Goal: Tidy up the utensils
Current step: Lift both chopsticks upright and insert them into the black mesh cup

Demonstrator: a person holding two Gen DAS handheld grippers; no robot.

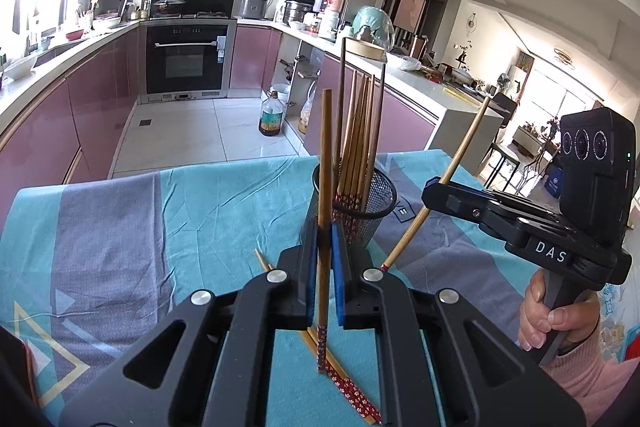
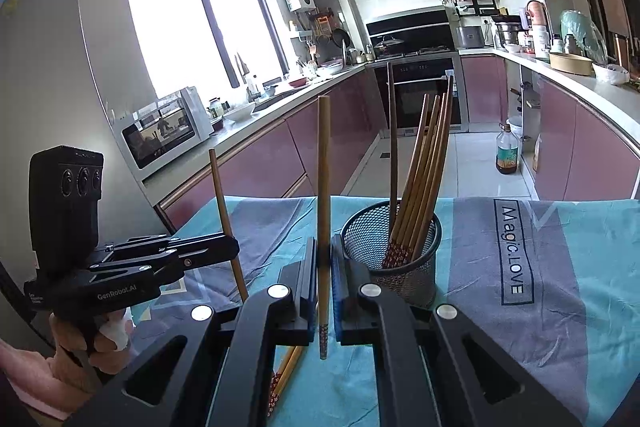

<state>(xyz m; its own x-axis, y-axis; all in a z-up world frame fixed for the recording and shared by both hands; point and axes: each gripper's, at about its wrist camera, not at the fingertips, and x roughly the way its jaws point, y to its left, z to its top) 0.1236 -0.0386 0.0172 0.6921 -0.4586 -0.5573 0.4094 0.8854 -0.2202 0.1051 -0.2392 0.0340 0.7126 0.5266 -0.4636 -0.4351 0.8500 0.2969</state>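
Two chopsticks [image 1: 352, 393] lie on the tablecloth [image 1: 120, 227], not yet put away. The left gripper [image 1: 325, 279] pinches one chopstick [image 1: 325, 187] upright. Many stand in the mesh cup [image 1: 376, 203]. The right gripper [image 2: 324, 291] pinches another chopstick [image 2: 323, 187].

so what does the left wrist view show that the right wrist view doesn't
Only the left wrist view: the living room and the right hand. Only the right wrist view: the window, the microwave and the cloth's printed lettering. Both: the mesh holder of chopsticks, each gripper shut on one chopstick, loose chopsticks on the cloth.
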